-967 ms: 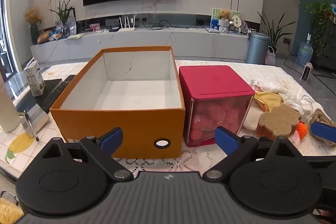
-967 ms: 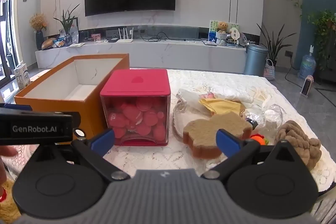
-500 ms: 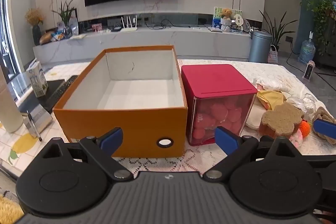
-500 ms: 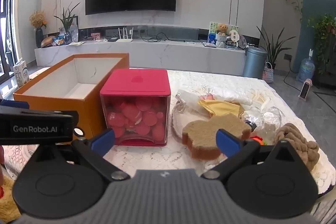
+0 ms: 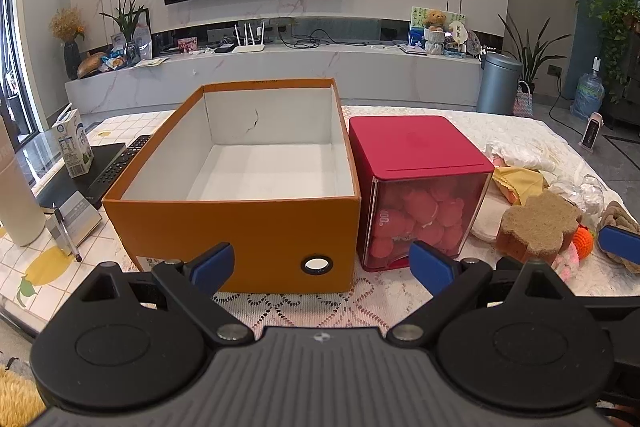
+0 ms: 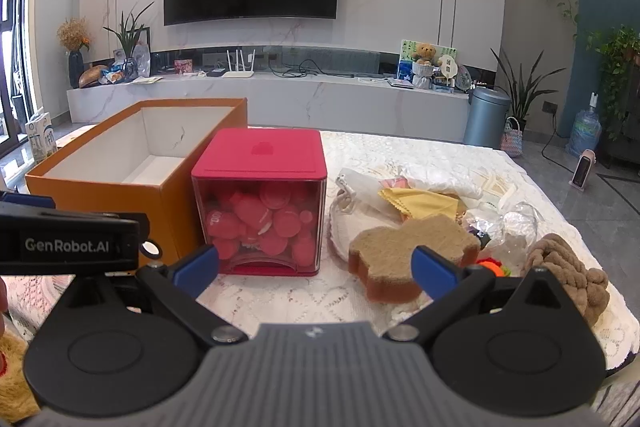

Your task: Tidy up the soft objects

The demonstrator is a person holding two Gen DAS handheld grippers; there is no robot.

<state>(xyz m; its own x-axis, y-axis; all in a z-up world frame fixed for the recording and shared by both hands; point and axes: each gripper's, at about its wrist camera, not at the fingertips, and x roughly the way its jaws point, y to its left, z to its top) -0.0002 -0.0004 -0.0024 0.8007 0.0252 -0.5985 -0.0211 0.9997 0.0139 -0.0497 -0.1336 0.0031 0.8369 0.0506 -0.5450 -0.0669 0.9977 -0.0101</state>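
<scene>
Two handheld grippers held low at the near edge of the desk, over its white lace cloth. Left gripper with blue-tipped fingers spread wide, holding nothing, aimed at the near wall of the open orange cardboard box, white inside, toward the left edge. Right gripper likewise spread wide and empty, fingers just before the soft pile. Touching or just beside the box's right side, a red-lidded clear cube container filled with pink round pieces. Toward the right edge, the soft things: brown flower-shaped sponge, yellow cloth, white fabric, crumpled clear plastic, small orange knitted piece, tan braided rope bundle.
</scene>
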